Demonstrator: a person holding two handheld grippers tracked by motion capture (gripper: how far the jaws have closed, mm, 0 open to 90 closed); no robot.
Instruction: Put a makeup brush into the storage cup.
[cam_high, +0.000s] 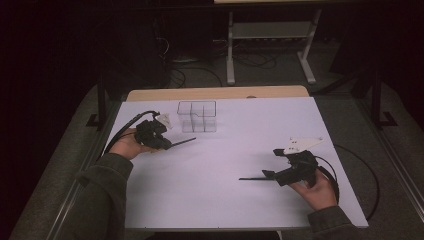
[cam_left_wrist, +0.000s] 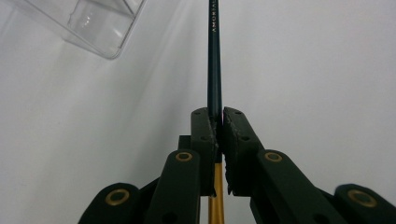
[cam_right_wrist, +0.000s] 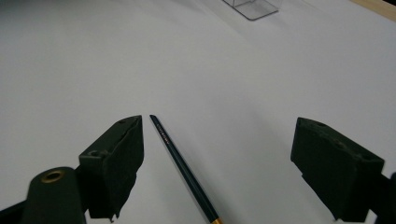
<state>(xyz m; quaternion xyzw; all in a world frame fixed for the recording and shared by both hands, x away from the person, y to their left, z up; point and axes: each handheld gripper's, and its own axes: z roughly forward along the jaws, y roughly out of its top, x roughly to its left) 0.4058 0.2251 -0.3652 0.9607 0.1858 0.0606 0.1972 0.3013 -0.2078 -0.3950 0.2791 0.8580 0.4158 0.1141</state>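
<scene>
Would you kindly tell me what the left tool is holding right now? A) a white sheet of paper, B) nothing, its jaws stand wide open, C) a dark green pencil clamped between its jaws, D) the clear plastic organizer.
C: in the left gripper view the left tool has its jaws shut on the dark green pencil, which sticks out ahead of them over the white table, apart from the clear organizer.

pencil (cam_left_wrist: 214, 56): tip cut off by top edge | organizer (cam_left_wrist: 88, 23): mostly cropped
</scene>
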